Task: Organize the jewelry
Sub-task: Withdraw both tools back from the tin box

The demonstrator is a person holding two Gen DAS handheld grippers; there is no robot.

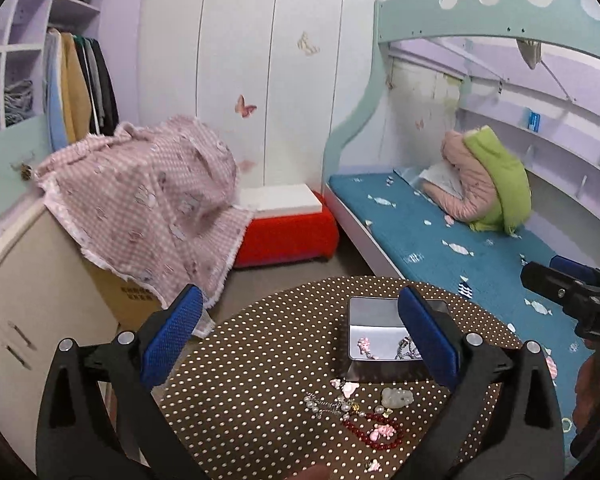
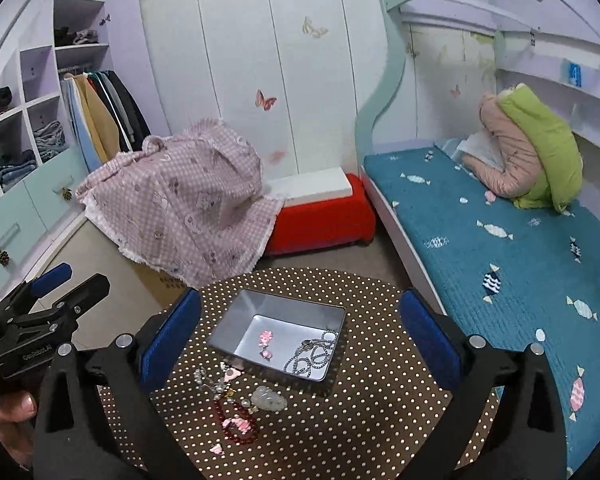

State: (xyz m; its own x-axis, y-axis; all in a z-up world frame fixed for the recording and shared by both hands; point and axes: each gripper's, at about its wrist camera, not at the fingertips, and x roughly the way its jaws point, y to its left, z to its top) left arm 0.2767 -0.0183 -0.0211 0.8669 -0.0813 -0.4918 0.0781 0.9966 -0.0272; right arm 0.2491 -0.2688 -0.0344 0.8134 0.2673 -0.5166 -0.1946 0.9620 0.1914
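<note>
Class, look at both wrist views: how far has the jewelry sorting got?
Done: a silver chain and a pink charm lie in the metal tin. In hand: nothing; the left gripper and right gripper are open. Left: red bead bracelet, pale pendant and pearl piece on the table.

Under my right tool [image 2: 300, 336], blue-padded on black arms, I see the surface [image 2: 364, 420] in brown with small white dots. Ahead of it sits a silver-grey tin [image 2: 236, 320] holding a pink charm [image 2: 265, 344] and a silver chain [image 2: 314, 354]. Nearer the tool lie a dark red bead bracelet [image 2: 236, 424] and a pale whitish-green pendant [image 2: 269, 398]. To the right, the bed [image 2: 500, 248] is teal with white candy shapes.
</note>
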